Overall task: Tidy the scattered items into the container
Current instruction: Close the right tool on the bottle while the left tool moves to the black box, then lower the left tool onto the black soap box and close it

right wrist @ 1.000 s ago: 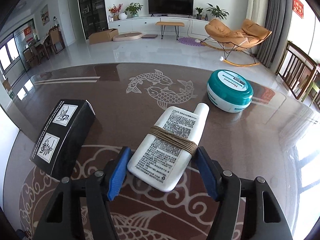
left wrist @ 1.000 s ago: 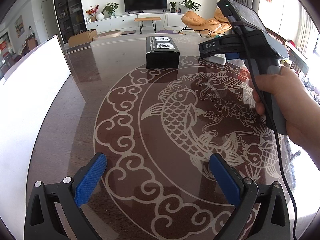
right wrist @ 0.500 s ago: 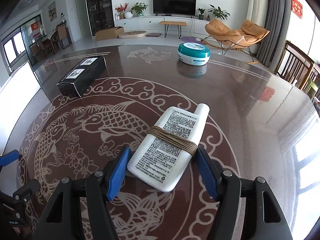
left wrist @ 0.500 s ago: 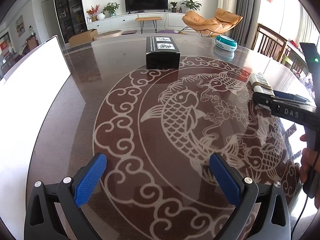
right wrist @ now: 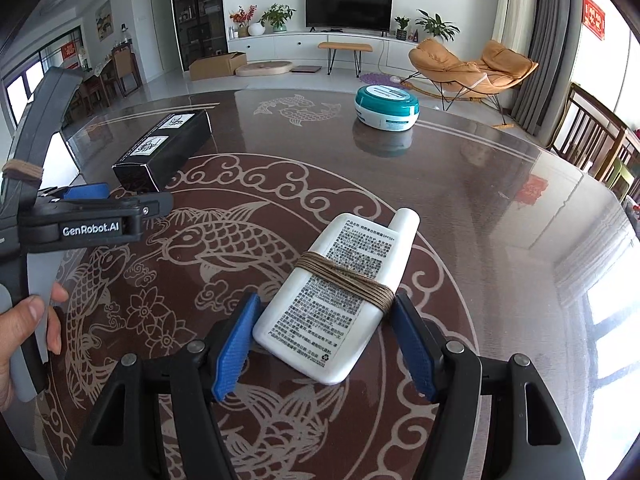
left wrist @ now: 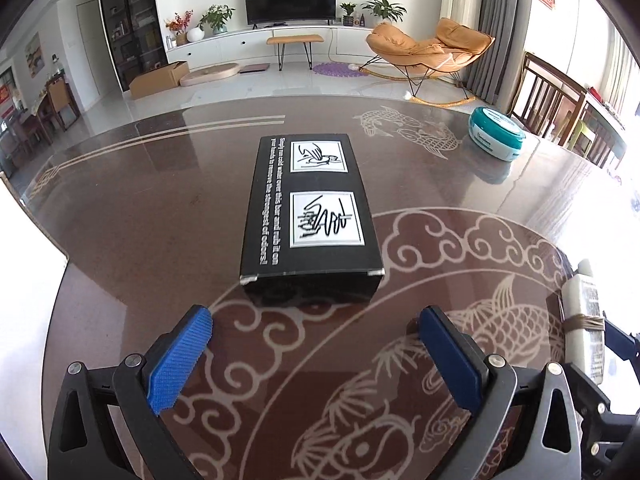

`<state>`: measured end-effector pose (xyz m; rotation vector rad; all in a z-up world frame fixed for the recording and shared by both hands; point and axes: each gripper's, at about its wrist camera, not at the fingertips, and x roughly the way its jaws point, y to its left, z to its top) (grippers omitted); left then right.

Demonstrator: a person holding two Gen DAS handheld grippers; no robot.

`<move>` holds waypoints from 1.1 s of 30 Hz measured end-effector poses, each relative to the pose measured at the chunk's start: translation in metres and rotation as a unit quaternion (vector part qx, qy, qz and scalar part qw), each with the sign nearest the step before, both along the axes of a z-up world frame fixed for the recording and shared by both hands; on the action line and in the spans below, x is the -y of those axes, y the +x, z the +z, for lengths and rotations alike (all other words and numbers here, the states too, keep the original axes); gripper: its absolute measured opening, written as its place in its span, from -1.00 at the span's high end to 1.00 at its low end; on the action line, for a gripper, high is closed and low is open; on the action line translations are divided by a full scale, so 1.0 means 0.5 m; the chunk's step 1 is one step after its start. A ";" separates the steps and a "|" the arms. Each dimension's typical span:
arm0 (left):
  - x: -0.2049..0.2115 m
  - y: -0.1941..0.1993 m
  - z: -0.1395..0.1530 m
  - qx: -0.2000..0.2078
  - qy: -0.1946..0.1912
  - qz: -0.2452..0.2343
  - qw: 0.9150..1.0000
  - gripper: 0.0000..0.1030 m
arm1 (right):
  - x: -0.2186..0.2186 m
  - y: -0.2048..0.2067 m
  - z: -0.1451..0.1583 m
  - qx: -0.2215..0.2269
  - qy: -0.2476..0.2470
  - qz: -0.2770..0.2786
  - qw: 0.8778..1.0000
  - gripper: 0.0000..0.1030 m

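My left gripper is open and empty, just short of a long black box lying on the dark patterned table. My right gripper is shut on a flat white bottle wrapped with brown twine, held above the table. The bottle also shows at the right edge of the left wrist view. The black box lies far left in the right wrist view, with the left gripper near it. A teal-lidded round jar stands at the far side of the table.
A white flat surface lies along the table's left edge. Wooden chairs stand at the right side of the table. The jar also shows at the right of the left wrist view.
My left gripper has moved forward, close up to the black box. My right gripper carried the white bottle back toward the near side of the table.
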<state>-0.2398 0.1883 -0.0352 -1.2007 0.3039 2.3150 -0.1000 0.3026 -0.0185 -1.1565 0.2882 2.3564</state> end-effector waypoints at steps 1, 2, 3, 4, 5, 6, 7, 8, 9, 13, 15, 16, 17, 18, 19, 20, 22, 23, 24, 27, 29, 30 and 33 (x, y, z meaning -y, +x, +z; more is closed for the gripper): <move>-0.005 -0.007 0.001 0.000 0.000 -0.001 1.000 -1.00 | 0.000 0.000 -0.001 0.000 0.000 -0.001 1.000 -0.30; -0.010 -0.014 0.001 0.000 0.000 -0.002 1.000 -1.00 | -0.001 0.001 -0.001 0.000 0.000 -0.001 1.000 -0.30; -0.015 -0.022 0.001 0.000 0.000 -0.003 1.000 -1.00 | -0.001 0.001 -0.001 0.000 0.000 -0.002 1.000 -0.30; -0.020 -0.029 0.001 0.000 0.000 -0.004 1.000 -1.00 | 0.000 0.000 -0.002 0.000 0.000 -0.003 1.000 -0.30; -0.025 -0.037 0.001 0.000 0.000 -0.006 1.000 -1.00 | 0.000 0.002 -0.002 0.000 0.000 -0.003 1.000 -0.30; -0.031 -0.044 0.001 0.000 0.000 -0.007 1.000 -1.00 | 0.000 0.001 -0.003 0.000 0.000 -0.004 1.000 -0.30; -0.035 -0.051 0.001 0.000 0.000 -0.007 1.000 -1.00 | 0.000 0.000 -0.004 0.000 0.000 -0.004 1.000 -0.30; -0.039 -0.057 0.001 0.000 0.000 -0.008 1.000 -1.00 | 0.001 0.000 -0.004 0.000 0.000 -0.005 1.000 -0.30; -0.043 -0.064 0.001 0.000 0.000 -0.010 1.000 -1.00 | 0.001 0.000 -0.005 0.000 0.000 -0.005 1.000 -0.30; -0.055 -0.081 0.001 0.001 0.001 -0.012 1.000 -1.00 | 0.002 0.000 -0.007 0.000 0.000 -0.007 1.000 -0.30; -0.060 -0.087 0.001 0.001 0.000 -0.009 1.000 -1.00 | 0.003 0.000 -0.008 0.000 0.000 -0.008 1.000 -0.30; -0.062 -0.088 0.002 0.001 0.000 -0.006 1.000 -1.00 | 0.003 0.000 -0.009 0.000 0.000 -0.009 1.000 -0.30; -0.062 -0.088 0.002 0.001 0.000 -0.005 1.000 -1.00 | 0.003 0.000 -0.010 0.000 0.000 -0.009 1.000 -0.30; -0.062 -0.088 0.002 0.001 0.000 -0.005 1.000 -1.00 | 0.003 0.000 -0.010 0.000 0.000 -0.010 1.000 -0.30; -0.062 -0.088 0.002 0.002 0.000 -0.007 1.000 -1.00 | 0.004 -0.001 -0.011 0.000 0.000 -0.010 1.000 -0.30; -0.061 -0.087 0.002 0.003 -0.001 -0.011 1.000 -1.00 | 0.004 0.000 -0.011 0.000 0.000 -0.011 1.000 -0.30; -0.061 -0.088 0.003 0.009 -0.004 -0.022 1.000 -1.00 | 0.004 -0.001 -0.012 0.000 0.000 -0.012 1.000 -0.30; -0.061 -0.087 0.003 0.007 -0.005 -0.022 1.000 -1.00 | 0.005 -0.001 -0.013 0.000 0.000 -0.012 1.000 -0.30; -0.062 -0.083 0.003 0.004 -0.006 -0.021 1.000 -1.00 | 0.005 -0.001 -0.013 0.000 0.000 -0.013 1.000 -0.30; -0.059 -0.070 0.005 -0.006 0.001 -0.028 1.000 -0.81 | 0.006 -0.001 -0.015 0.000 0.000 -0.015 1.000 -0.31; -0.054 -0.058 0.008 -0.014 0.005 -0.036 0.999 -0.60 | 0.006 -0.002 -0.016 0.000 0.000 -0.016 1.000 -0.31; -0.051 -0.054 0.009 -0.015 0.007 -0.036 0.999 -0.48 | 0.006 -0.001 -0.016 0.000 0.000 -0.017 1.000 -0.31; -0.035 -0.043 0.010 -0.018 0.012 -0.034 0.999 -0.24 | 0.007 -0.002 -0.018 0.000 0.000 -0.018 1.000 -0.31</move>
